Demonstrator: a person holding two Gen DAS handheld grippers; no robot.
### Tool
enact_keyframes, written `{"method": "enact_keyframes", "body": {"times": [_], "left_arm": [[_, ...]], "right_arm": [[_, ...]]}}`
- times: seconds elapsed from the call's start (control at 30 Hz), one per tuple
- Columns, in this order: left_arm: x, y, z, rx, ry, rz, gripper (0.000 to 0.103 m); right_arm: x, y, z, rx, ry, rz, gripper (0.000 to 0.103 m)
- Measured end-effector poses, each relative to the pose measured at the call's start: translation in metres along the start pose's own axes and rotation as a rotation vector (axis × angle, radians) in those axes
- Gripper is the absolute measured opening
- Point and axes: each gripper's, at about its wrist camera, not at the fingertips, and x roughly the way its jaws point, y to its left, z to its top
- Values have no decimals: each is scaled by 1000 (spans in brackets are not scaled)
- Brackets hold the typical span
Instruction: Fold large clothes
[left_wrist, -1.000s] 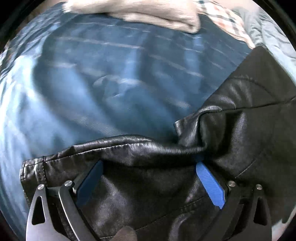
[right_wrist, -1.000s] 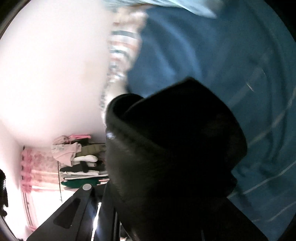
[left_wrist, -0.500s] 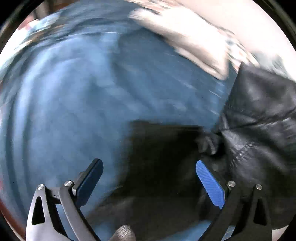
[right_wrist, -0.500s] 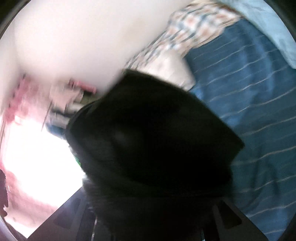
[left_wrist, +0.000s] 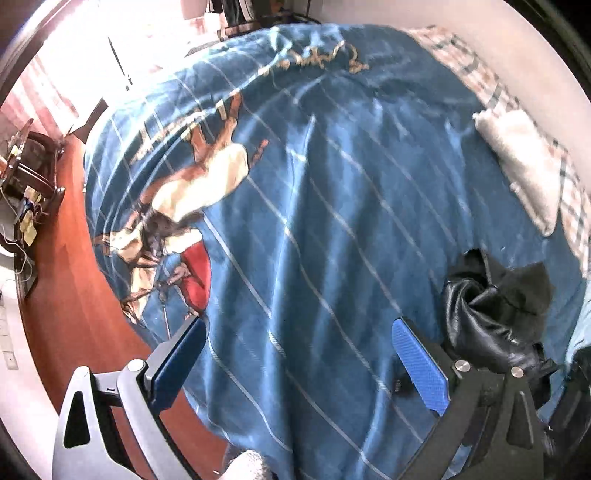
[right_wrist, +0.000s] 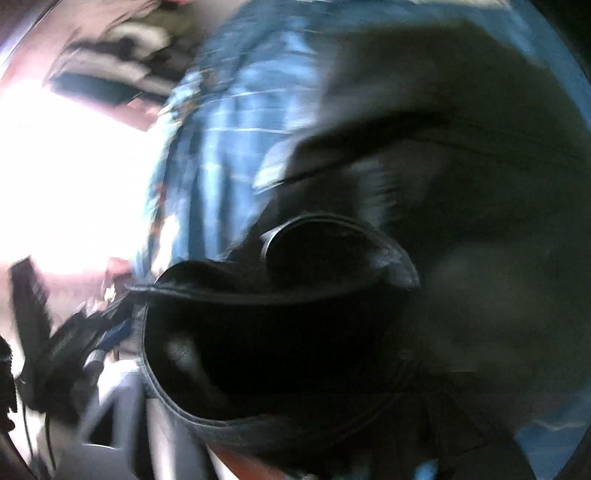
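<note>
The black jacket (left_wrist: 491, 314) sits bunched at the bed's right side on my left-wrist view, just past the right finger of my left gripper (left_wrist: 299, 354). Those jaws gape wide with nothing between them, only blue blanket (left_wrist: 332, 184) below. On the right-wrist view the jacket (right_wrist: 295, 332) fills most of the frame, dark and blurred, hard up against the lens; my right gripper's jaws are hidden behind it, so I cannot tell their state or whether they hold it. A pale pillow (left_wrist: 521, 162) lies at the bed's far right. Red-brown floor (left_wrist: 62, 295) runs along the left.
</note>
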Motion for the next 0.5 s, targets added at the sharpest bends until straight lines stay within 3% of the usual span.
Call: {"method": "enact_keyframes", "body": {"times": [0.1,0.27,0.33,0.37,0.43,0.5], "left_arm": [[-17,-6,5,-8,-19,-54,103],[-20,-43,12,48,-55,-97,103],[-8,-62,10,91,-33,-83,103],[-3,-69,8,99,-24,-91,103],[8,-82,3,110,-2,-102,103],[19,-94,-2,128,8,-104,103]], "right_arm": [[-41,18,-1,-77,48,55,92],[-92,-47,29,108,-22,-3,90],[-87,-79,55,174,-25,-60,58],[-83,-89,63,197,-16,-70,50],[-54,-102,90,211,26,-48,37],[-13,-105,110,164,86,-133,37]]}}
